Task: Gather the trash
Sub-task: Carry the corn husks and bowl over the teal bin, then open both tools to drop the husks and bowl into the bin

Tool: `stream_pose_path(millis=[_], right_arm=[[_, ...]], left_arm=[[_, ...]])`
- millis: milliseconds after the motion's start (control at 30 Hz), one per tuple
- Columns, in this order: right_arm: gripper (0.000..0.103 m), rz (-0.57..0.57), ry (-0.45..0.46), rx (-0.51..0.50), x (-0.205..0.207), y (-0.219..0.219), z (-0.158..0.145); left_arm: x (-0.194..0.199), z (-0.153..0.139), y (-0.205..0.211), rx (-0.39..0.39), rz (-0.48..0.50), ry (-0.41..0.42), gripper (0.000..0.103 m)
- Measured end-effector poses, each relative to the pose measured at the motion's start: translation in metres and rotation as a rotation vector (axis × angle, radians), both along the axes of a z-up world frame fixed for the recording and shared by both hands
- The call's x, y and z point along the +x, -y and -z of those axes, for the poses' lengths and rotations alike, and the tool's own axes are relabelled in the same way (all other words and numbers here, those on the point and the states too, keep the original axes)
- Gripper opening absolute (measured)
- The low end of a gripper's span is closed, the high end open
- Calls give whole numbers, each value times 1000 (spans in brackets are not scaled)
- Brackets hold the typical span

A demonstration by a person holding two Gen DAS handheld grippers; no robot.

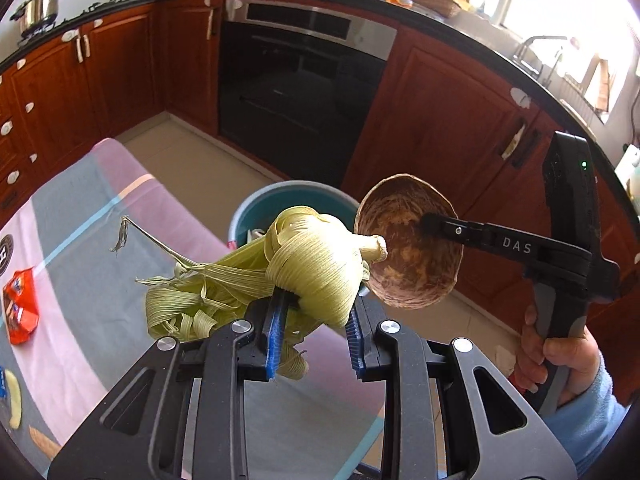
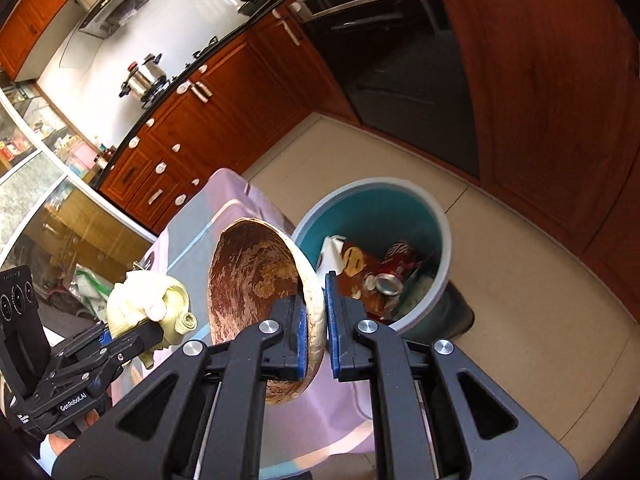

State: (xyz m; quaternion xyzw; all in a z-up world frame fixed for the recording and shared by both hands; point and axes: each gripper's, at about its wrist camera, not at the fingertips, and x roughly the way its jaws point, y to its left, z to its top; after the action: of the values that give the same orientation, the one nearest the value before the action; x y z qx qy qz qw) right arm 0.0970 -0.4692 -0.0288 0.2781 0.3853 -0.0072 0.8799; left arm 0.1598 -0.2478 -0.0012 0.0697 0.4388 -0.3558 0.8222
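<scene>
A bundle of pale green corn husk [image 1: 312, 264] hangs over the table's far edge, and my left gripper [image 1: 316, 308] is shut on it between its blue pads. To its right, my right gripper [image 1: 424, 222] is shut on the rim of a brown half shell [image 1: 404, 256], held in the air. In the right wrist view the shell [image 2: 252, 280] stands on edge between the right gripper's [image 2: 314, 296] pads, with the husk [image 2: 148, 296] and left gripper [image 2: 156, 328] at lower left. The teal bin [image 2: 440, 232] stands on the floor just beyond both.
The bin holds a red can [image 2: 396, 268] and wrappers. On the pastel striped tablecloth [image 1: 100, 240] lie an orange snack wrapper [image 1: 20, 304] and a banana peel [image 1: 14, 400]. Wooden cabinets and a black oven [image 1: 304, 80] line the far side, across a beige floor.
</scene>
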Motion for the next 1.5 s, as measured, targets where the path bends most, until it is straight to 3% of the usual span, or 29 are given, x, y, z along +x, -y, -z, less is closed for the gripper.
stream_pose_path(millis=[233, 600, 767, 800, 867, 933, 967, 1000, 1133, 1367, 1500], right_arm=[[8, 89, -73, -69, 25, 44, 18], [8, 60, -220, -159, 73, 32, 76], [9, 36, -258, -166, 83, 27, 92], [13, 29, -259, -161, 83, 27, 93], [19, 23, -255, -158, 83, 25, 93], [24, 17, -239, -156, 82, 23, 89], [35, 16, -231, -153, 81, 23, 86], [54, 20, -220, -153, 80, 22, 83], [75, 36, -175, -148, 72, 19, 66], [85, 42, -152, -91, 50, 8, 36], [85, 9, -131, -83, 36, -12, 19]], left_arm=[[29, 35, 63, 37, 75, -66, 27], [56, 97, 101, 141, 132, -140, 29], [68, 110, 109, 157, 133, -174, 37], [70, 110, 109, 156, 132, -176, 39], [70, 106, 107, 148, 121, -166, 55], [70, 98, 103, 124, 107, -146, 65], [70, 94, 102, 114, 98, -140, 68], [69, 90, 100, 105, 90, -138, 68], [65, 73, 87, 74, 55, -132, 76], [48, 46, 55, 21, -6, -108, 97], [29, 36, 27, 10, -32, -94, 98]])
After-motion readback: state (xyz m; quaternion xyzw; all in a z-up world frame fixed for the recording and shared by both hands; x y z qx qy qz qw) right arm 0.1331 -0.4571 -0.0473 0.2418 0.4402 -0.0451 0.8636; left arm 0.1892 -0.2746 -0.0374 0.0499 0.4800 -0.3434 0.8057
